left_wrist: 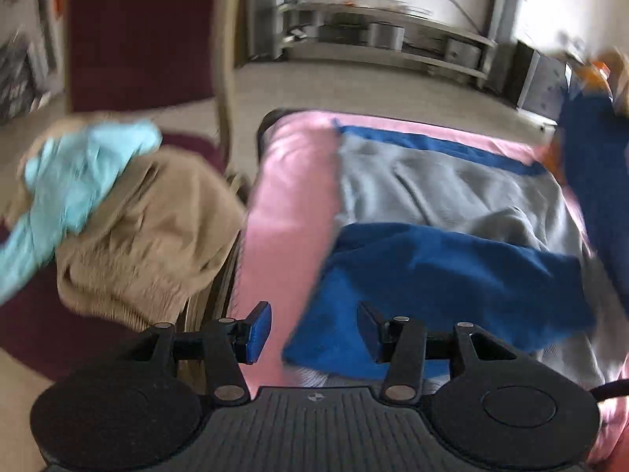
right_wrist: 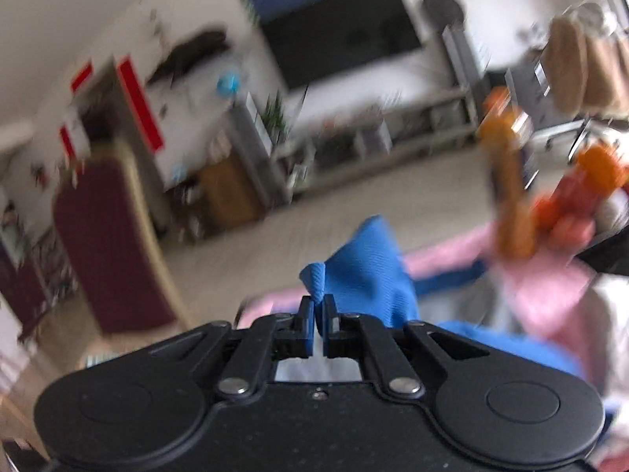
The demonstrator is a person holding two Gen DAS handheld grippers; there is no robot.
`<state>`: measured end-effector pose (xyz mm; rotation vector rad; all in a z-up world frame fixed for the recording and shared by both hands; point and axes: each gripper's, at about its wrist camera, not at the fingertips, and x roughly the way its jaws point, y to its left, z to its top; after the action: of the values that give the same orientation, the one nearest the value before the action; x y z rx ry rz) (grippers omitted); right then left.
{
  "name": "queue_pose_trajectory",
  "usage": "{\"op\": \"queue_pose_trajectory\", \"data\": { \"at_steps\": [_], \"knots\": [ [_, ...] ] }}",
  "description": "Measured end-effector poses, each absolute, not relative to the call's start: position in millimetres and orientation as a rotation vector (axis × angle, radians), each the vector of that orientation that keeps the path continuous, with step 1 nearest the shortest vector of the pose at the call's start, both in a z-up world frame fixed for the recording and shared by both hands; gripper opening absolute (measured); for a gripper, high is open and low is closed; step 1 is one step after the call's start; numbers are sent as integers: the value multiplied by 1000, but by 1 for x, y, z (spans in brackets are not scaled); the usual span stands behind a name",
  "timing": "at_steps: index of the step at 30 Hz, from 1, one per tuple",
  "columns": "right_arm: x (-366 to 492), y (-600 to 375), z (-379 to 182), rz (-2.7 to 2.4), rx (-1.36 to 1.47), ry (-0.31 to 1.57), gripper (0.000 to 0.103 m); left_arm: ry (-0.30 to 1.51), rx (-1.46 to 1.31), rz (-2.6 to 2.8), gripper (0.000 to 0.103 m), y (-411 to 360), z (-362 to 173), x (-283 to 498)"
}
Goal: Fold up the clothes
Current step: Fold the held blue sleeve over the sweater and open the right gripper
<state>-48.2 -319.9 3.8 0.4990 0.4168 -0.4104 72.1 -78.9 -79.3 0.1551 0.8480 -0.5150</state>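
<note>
A blue garment with a grey inner side [left_wrist: 444, 275] lies partly folded on a pink-covered table [left_wrist: 287, 204]. My left gripper [left_wrist: 314, 330] hovers open over its near blue edge, with nothing between the fingers. In the right wrist view my right gripper [right_wrist: 317, 314] is shut on a raised fold of the blue garment [right_wrist: 365, 267], which stands up above the fingertips. Both views are motion-blurred.
A tan knit garment [left_wrist: 157, 244] and a light blue one [left_wrist: 82, 173] are heaped on a dark red chair [left_wrist: 137, 31] left of the table. More blue cloth [left_wrist: 597, 165] hangs at the right. Orange objects [right_wrist: 519, 181] stand at the table's far right.
</note>
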Motion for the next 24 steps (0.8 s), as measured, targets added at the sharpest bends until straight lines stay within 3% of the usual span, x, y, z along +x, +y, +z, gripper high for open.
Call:
{"op": "queue_pose_trajectory", "data": {
  "at_steps": [6,8,9,12,17,20,24],
  "knots": [
    [23,-278,-88,-296,558,762,7,885,87,-517,48,-70,-91,86],
    [31,-284,-99,-222,620,864,18,883,79,-522,48,-71,-92,86],
    [26,-291,-93,-199,646,862,19,881,84,-522,48,-71,-92,86],
    [4,-313,-62,-152,697,798,37,872,95,-540,48,-75,-92,82],
    [-54,-366,25,-133,553,682,42,882,127,-606,49,-96,-90,71],
    [-99,-389,59,-229,310,565,63,893,152,-642,53,-112,-90,65],
    [-139,-413,43,-353,132,537,63,994,144,-704,54,-142,-111,69]
  ]
}}
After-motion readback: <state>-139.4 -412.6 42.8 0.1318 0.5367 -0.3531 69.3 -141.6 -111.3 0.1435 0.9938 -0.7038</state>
